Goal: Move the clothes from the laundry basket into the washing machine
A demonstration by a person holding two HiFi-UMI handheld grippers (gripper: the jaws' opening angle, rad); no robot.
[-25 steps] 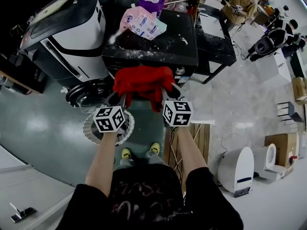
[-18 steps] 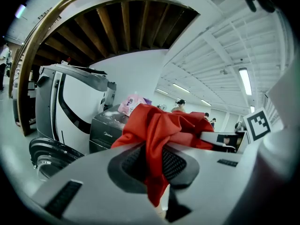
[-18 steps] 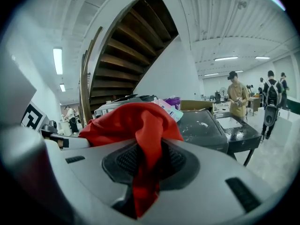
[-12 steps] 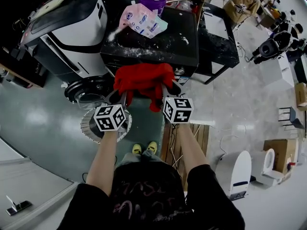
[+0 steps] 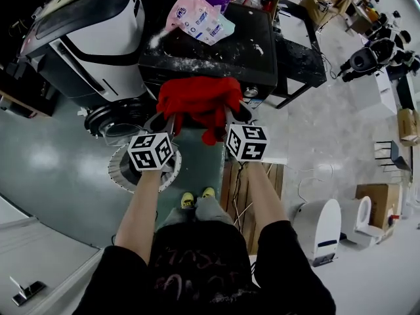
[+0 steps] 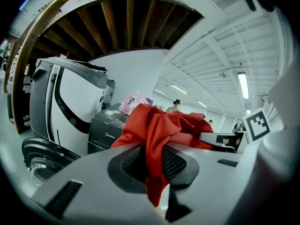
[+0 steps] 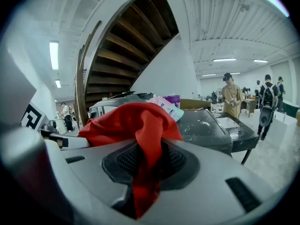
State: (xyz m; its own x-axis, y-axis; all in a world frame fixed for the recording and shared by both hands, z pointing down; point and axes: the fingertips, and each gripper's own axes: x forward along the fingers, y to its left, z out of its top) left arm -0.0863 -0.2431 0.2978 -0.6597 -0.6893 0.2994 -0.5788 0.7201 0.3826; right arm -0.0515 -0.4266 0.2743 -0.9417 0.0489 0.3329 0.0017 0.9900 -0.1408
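L gripper and R gripper sit side by side, each nearly closed w/ a fold of the red garment pinched between its ribbed pads. In both gripper views the cloth bunches above the jaws and a tail hangs below them.

Change vs the earlier head views is small. The pair, w/ the garment slung between them in the air, has eased a bit closer to the front of the black Midea washing machine. The person's feet have come fwd too. Grip looks identical — same folds, nothing slipped or dropped.

Round white laundry basket sits on the floor behind the L marker cube, and the garment is well clear of it. Washer's dark round door stands open to the left. The drum mouth is hidden under the cloth in the head view.

For the task: lift-out is done and the carry is nearly done. I'd judge what's left is lower, push into the drum, then let go. Pink detergent pouch on the washer top isn't in the way
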